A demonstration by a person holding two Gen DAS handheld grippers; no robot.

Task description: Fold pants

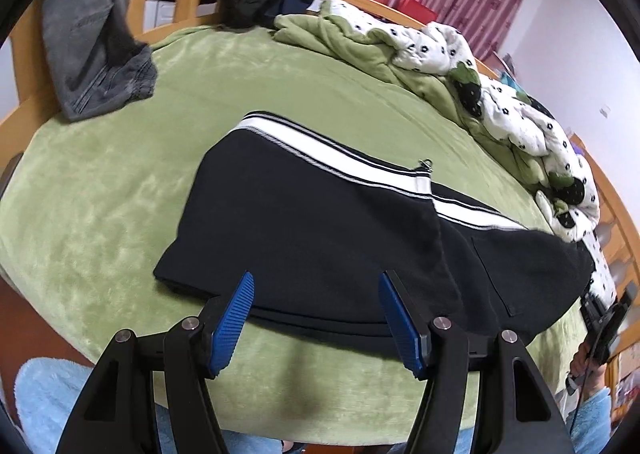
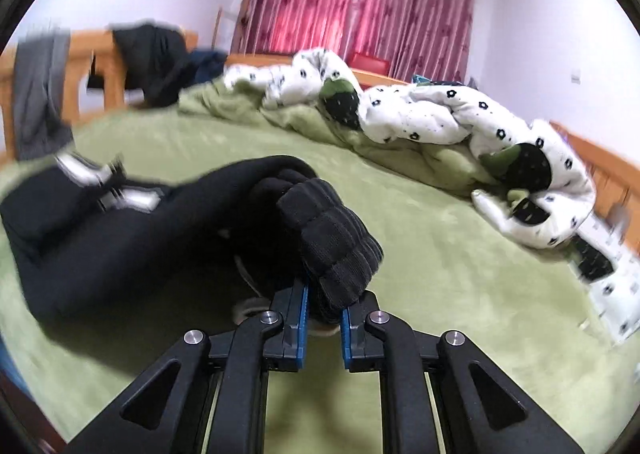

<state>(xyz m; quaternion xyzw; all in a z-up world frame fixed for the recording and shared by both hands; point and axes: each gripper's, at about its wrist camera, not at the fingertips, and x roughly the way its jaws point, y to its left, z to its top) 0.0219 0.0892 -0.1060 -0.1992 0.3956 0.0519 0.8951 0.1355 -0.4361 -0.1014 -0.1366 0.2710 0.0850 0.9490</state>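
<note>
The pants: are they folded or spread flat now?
Partly folded: the pants lie doubled, and the right tool holds their cuffs raised.

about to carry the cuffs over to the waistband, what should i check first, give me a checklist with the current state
1. right gripper shut on the ribbed cuffs: ok.
2. Both cuffs caught in the jaws: cannot tell, the fabric is bunched.
3. left gripper free to pin the fold: ok, open and holding nothing, above the near edge of the pants.
4. Striped waistband lying flat: ok.
5. Green blanket bare around the pants: ok; grey jeans and the quilt lie apart.
</note>
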